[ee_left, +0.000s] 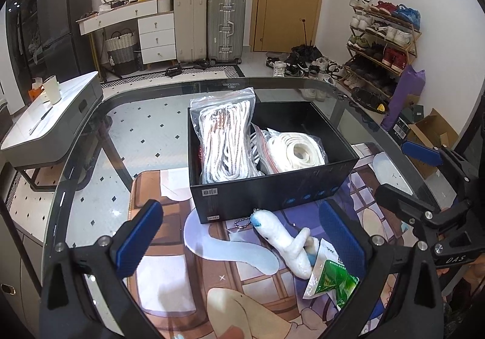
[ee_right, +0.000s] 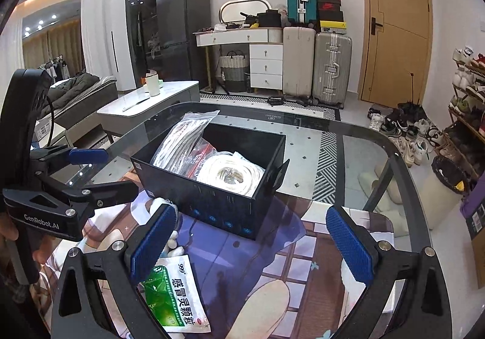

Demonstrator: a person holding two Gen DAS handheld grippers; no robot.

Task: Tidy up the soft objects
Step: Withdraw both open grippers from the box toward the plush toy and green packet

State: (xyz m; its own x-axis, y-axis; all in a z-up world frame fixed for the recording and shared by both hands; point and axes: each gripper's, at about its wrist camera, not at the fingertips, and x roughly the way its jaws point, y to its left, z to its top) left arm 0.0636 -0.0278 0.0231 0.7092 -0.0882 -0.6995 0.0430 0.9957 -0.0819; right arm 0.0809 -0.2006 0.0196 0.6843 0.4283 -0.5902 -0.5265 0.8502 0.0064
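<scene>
**Left wrist view: both your grippers spread and empty above the mat, plush toy still outside the box**

Your left gripper (ee_left: 242, 243) has its blue pads (ee_left: 138, 236) wide apart and grips nothing. Between the fingers, toward 4 o'clock of the frame centre, lies the white plush keychain toy (ee_left: 285, 240), its blue-tipped head and bead chain just short of the black shoe box (ee_left: 272, 190). The toy's tail end touches a green-and-white medicine sachet (ee_left: 329, 275), which lies close to your right-hand pad. All of this rests on a printed anime desk mat (ee_left: 169, 278) spread over the glass table (ee_left: 91, 139).

The box sits at 12 o'clock from the gripper, open-topped. Inside, at its 9 o'clock side, a clear zip bag of white shoelaces (ee_left: 224, 139) stands upright and rises above the rim; at the 3 o'clock side a coil of flat white laces (ee_left: 298, 151) lies in another clear bag.

Your right gripper (ee_left: 421, 175) shows at 3 o'clock in this view, fingers parted, holding nothing.

In the right wrist view the right gripper (ee_right: 257, 243) also stands spread over the mat. The sachet (ee_right: 174, 293) lies at 7 o'clock, partly under the left-hand pad (ee_right: 153, 243), with a little of the toy (ee_right: 172, 243) peeking beside it. Your left gripper (ee_right: 100, 171) sits open at 9 o'clock.
</scene>
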